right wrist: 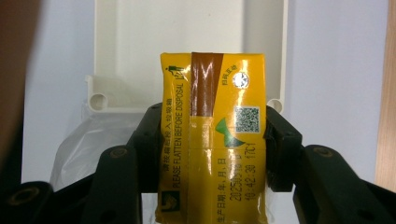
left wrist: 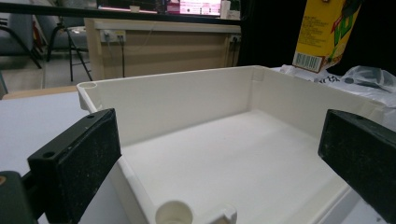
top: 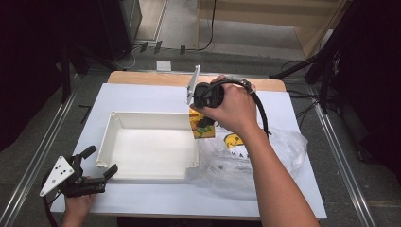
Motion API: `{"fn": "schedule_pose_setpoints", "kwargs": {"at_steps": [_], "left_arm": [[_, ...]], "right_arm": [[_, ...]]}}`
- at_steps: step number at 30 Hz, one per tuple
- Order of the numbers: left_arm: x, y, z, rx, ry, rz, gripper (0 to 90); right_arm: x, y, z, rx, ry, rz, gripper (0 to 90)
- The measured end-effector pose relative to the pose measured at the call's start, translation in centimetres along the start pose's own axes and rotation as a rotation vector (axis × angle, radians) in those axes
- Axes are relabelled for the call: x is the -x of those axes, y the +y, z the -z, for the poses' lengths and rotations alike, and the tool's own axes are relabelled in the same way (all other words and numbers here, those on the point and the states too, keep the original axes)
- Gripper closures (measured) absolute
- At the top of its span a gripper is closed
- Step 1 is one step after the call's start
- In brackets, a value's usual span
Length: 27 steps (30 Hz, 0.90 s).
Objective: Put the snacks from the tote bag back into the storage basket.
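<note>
At the desk's left our left gripper (top: 97,171) waits wide open by the white tray (top: 113,124). Right of it, our right gripper (right wrist: 214,144) clamps the yellow drink carton (right wrist: 214,140) above the tray's corner — light, glossy, crushable, best held across its flat sides.

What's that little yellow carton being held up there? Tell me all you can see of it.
The yellow drink carton is a small glossy box with green markings, a brown strip, a square code, a foil straw hole, a barcode and "PLEASE FLATTEN BEFORE DISPOSAL" in print. The right gripper clamps its sides, holding it in the air above the white tray's right edge.
</note>
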State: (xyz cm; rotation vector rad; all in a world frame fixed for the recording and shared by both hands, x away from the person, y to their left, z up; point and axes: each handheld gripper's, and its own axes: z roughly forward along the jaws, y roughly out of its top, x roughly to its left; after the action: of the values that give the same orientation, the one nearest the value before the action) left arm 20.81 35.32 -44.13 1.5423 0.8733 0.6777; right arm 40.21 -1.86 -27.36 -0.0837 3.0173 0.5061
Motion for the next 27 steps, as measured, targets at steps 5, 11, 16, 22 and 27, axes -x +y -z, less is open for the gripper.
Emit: {"fn": "schedule_pose_setpoints", "kwargs": {"at_steps": [5,11,16,22,27], "left_arm": [[0.0,0.0,0.0,0.000,0.000,0.000,0.0],[0.0,0.0,0.0,0.000,-0.001,0.000,0.0],[0.0,0.0,0.0,0.000,-0.001,0.000,0.0],[0.0,0.0,0.0,-0.002,-0.001,-0.001,0.0],[0.0,0.0,0.0,-0.002,-0.002,-0.002,0.0]], "right_arm": [[0.0,0.5,-0.1,-0.002,0.006,0.000,52.4],[0.0,1.0,-0.3,0.001,0.005,0.005,52.4],[0.1,1.3,-0.6,0.009,0.007,0.019,52.4],[0.0,1.7,-0.6,0.007,0.016,0.009,52.5],[0.1,2.2,-0.6,0.017,0.016,0.020,52.5]]}}
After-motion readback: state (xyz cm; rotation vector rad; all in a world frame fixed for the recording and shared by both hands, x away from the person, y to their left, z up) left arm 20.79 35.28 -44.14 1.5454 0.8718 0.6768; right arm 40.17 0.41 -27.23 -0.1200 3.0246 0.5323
